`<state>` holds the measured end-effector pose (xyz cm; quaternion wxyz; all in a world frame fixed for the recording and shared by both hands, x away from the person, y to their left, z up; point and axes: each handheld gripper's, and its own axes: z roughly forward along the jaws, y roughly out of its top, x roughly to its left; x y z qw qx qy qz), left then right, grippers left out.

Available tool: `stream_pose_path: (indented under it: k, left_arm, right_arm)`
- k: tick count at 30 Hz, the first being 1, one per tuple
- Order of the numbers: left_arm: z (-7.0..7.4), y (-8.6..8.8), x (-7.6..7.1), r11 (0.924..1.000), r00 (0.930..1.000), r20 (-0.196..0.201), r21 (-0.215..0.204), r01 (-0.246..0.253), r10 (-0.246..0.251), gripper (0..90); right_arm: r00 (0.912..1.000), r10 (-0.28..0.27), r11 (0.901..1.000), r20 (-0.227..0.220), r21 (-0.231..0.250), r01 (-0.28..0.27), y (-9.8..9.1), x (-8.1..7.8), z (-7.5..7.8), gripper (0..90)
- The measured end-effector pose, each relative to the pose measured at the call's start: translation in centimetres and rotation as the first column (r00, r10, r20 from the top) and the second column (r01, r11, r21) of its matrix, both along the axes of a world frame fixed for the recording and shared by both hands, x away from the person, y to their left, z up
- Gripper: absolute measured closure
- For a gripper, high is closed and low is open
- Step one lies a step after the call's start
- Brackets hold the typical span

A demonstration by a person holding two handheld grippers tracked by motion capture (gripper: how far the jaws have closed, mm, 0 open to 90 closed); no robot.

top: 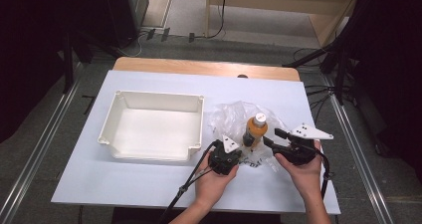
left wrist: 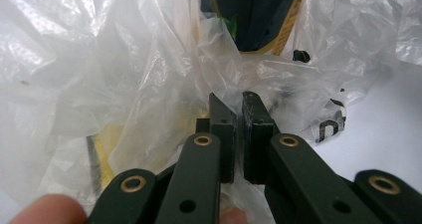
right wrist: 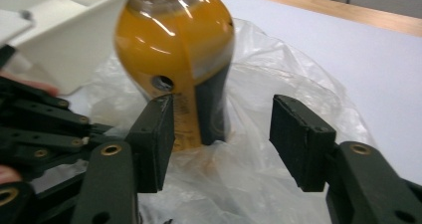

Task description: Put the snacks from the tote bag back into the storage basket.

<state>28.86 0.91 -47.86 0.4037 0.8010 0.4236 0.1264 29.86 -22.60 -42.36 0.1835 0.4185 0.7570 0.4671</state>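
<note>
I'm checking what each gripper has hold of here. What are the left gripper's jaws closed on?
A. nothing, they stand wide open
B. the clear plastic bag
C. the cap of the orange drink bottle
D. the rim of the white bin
B: in the left gripper view, the left gripper has its jaws pinched together on a fold of the clear plastic bag.

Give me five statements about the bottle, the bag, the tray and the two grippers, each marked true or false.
1. The left gripper is shut on the clear plastic bag. True.
2. The orange bottle lies on its side in the white tray. False: it stands upright on the bag, right of the tray.
3. The right gripper clamps the bottle. False: its jaws stand apart, the pads not pressing on it.
4. The tray holds nothing. True.
5. The bottle has a black cap. False: the cap is light-coloured.
</note>
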Motion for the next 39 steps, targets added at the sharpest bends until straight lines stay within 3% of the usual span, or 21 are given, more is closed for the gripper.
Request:
stream_pose_path:
  k: [8, 16, 23, 39]
  left_arm:
    - [0.0, 0.0, -0.1, 1.0, 1.0, 0.004, -0.005, -0.001, 0.001, 87.1]
    - [0.0, 0.0, -0.1, 1.0, 1.0, 0.004, -0.002, -0.003, 0.003, 87.1]
    - [0.0, 0.0, -0.2, 1.0, 1.0, 0.01, 0.002, -0.002, 0.002, 87.2]
    - [0.0, 0.0, -0.2, 1.0, 0.9999, 0.013, 0.0, -0.004, 0.004, 87.4]
  right_arm:
    - [0.9975, 0.071, 0.9974, -0.003, -0.014, -0.071, 0.9, -0.1, 0.4, 37.8]
    - [0.9972, 0.075, 0.9971, 0.005, -0.016, -0.075, 2.4, 0.7, 0.5, 33.5]
    - [0.9972, 0.073, 0.9973, -0.018, -0.006, -0.073, 3.4, 1.9, 0.0, 29.4]
    - [0.9979, 0.061, 0.9981, -0.02, 0.011, -0.061, 4.2, 2.9, -0.1, 29.8]
